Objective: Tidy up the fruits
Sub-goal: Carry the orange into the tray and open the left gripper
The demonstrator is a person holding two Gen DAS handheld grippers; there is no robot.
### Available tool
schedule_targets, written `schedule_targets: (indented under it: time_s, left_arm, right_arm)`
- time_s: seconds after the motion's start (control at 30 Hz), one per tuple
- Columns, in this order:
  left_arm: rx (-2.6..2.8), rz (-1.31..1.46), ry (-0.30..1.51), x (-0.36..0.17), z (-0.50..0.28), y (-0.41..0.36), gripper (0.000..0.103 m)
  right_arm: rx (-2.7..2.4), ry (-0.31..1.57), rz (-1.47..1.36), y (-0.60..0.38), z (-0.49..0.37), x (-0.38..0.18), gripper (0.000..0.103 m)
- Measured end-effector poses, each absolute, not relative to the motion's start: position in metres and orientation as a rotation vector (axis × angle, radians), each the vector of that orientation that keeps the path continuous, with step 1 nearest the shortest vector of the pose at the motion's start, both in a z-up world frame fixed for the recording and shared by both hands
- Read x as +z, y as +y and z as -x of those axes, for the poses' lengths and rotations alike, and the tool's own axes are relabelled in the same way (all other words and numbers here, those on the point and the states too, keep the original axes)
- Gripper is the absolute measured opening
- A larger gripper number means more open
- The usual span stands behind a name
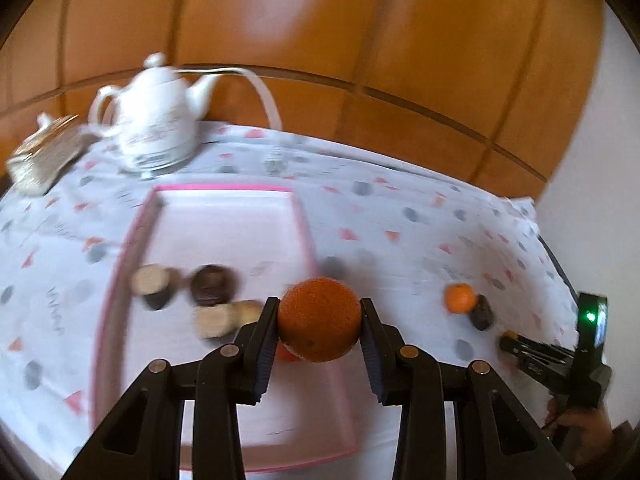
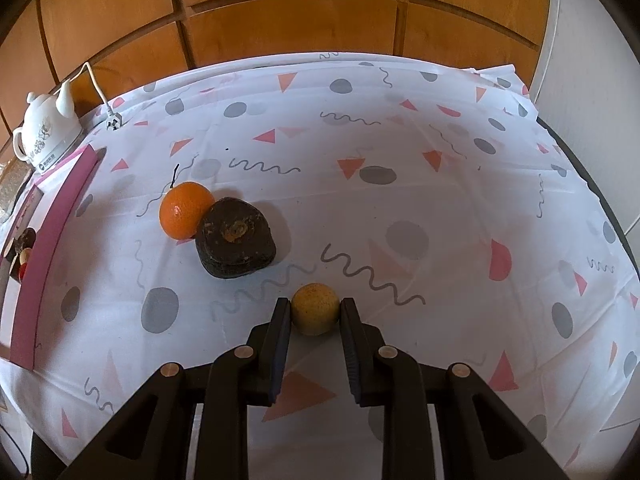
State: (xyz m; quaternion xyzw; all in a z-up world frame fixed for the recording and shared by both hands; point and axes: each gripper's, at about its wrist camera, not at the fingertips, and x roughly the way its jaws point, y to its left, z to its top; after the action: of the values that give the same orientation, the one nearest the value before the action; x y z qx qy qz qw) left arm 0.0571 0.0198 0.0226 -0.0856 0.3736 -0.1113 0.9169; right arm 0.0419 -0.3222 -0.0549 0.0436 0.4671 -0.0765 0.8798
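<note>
My left gripper (image 1: 319, 312) is shut on a large orange (image 1: 319, 319) and holds it above the right side of the pink tray (image 1: 224, 232). Several dark and pale fruits (image 1: 210, 284) lie in the tray, and a small red one peeks from under the orange. My right gripper (image 2: 315, 306) is shut on a small yellow fruit (image 2: 315, 309) that rests on the tablecloth. A small orange (image 2: 185, 210) touches a dark brown fruit (image 2: 236, 238) to the left; both also show in the left wrist view, the orange (image 1: 461, 298) and the dark fruit (image 1: 481, 312).
A white teapot (image 1: 154, 118) with a white cord stands behind the tray; it shows again in the right wrist view (image 2: 48, 134). A gold box (image 1: 44, 156) sits at the far left. The patterned tablecloth (image 2: 400, 184) covers the table. Wooden panels stand behind.
</note>
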Motion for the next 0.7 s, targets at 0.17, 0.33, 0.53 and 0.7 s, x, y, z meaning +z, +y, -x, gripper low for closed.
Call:
schedule_targets:
  time_s: [0.17,0.33,0.53,0.7]
  left_arm:
    - [-0.089,0.223,0.780,0.012,-0.049,0.084,0.039]
    - [0.024,0.257,0.817,-0.004,-0.046,0.123,0.039]
    - [0.028,0.250,0.844,-0.012,-0.059,0.115,0.039]
    - [0.032,0.224,0.862,-0.019,-0.078,0.099,0.040]
  right_arm:
    - [-0.157,0.966,-0.082,-0.322,-0.042,-0.056,0.025]
    - [-0.155,0.959,-0.093,-0.323,-0.042,-0.056,0.025]
    - [-0.152,0.958,-0.094,-0.324,-0.042,-0.056,0.025]
    - [-0.152,0.959,-0.094,-0.324,-0.043,-0.056,0.025]
